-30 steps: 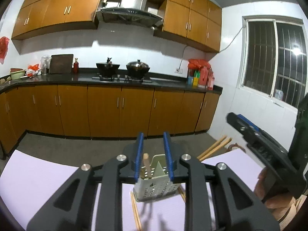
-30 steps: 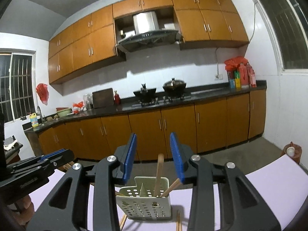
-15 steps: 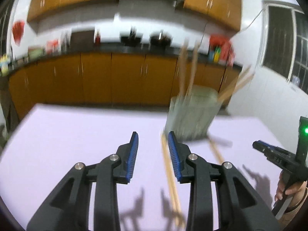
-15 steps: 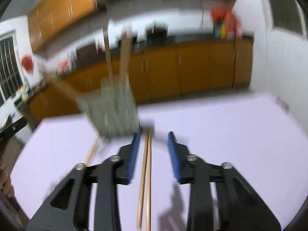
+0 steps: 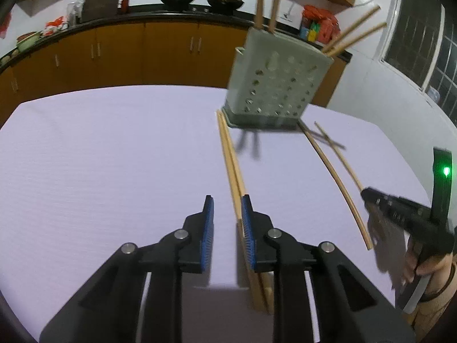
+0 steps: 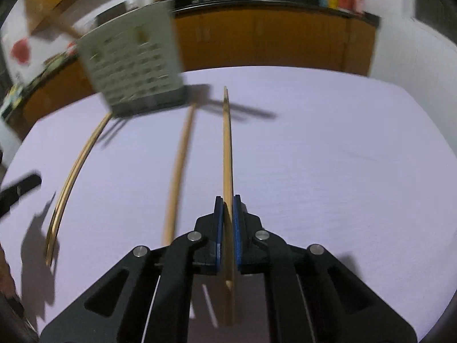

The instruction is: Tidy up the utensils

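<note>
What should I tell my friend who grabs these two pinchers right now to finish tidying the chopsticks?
The left gripper is open. Its jaws have just been closing around the pair of chopsticks lying on the table, not pinching yet.
The right gripper has just shut on one chopstick. A second chopstick lies loose beside it.
The holder stands at the table's far side.
Done: some chopsticks already stand in the holder.
Left: put the four loose ones into the holder.

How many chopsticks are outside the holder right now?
4: a pair lying by the holder, a loose one mid-table, one clamped in the right gripper. None seem hidden.
</note>
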`<state>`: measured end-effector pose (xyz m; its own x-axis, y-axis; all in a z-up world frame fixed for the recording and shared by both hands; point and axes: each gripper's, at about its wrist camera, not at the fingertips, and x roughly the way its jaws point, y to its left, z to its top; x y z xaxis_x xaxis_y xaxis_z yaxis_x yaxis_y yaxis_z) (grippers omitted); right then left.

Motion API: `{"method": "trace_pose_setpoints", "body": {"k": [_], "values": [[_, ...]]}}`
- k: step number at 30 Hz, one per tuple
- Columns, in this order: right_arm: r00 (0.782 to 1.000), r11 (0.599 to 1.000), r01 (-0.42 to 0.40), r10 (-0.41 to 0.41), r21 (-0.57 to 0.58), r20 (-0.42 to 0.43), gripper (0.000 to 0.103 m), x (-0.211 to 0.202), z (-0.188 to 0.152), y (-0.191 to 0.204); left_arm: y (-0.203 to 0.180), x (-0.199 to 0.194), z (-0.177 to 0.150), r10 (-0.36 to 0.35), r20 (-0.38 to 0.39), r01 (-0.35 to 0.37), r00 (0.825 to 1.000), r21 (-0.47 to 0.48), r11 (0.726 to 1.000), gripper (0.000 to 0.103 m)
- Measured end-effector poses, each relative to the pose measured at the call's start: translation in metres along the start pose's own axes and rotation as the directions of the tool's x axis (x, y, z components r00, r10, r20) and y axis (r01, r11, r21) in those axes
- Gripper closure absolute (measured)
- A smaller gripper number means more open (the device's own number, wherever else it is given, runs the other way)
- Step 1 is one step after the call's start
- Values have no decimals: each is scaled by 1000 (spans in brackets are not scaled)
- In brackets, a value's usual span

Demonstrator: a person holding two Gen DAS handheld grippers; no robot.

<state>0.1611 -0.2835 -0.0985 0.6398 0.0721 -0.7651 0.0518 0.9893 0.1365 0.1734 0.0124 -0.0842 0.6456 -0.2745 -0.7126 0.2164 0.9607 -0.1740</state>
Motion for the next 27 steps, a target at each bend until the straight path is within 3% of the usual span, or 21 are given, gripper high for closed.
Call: {"method": "trace_pose_setpoints", "body": {"k": [9, 14, 19, 20, 27], "values": [[1000, 1000, -6, 6, -12, 9, 96, -1, -7, -5, -18, 26, -7, 45, -79, -39, 996, 80, 996, 88], [1000, 1000, 8, -8, -27, 11, 95, -4, -9, -5, -26, 34, -5, 85, -81, -75, 993, 120, 990, 88], [999, 999, -36, 36, -34, 1, 95, -4, -9, 2, -31, 42, 2, 120, -71, -112, 990, 117, 987, 89], [999, 999, -33, 33, -38, 2, 95, -4, -9, 5, -29, 42, 3, 132, -70, -124, 989, 106, 987, 94], [1000, 1000, 6, -5, -28, 16, 95, -2, -6, -1, 6, 32, 2, 179, -70, -178, 981, 23, 984, 95]]}}
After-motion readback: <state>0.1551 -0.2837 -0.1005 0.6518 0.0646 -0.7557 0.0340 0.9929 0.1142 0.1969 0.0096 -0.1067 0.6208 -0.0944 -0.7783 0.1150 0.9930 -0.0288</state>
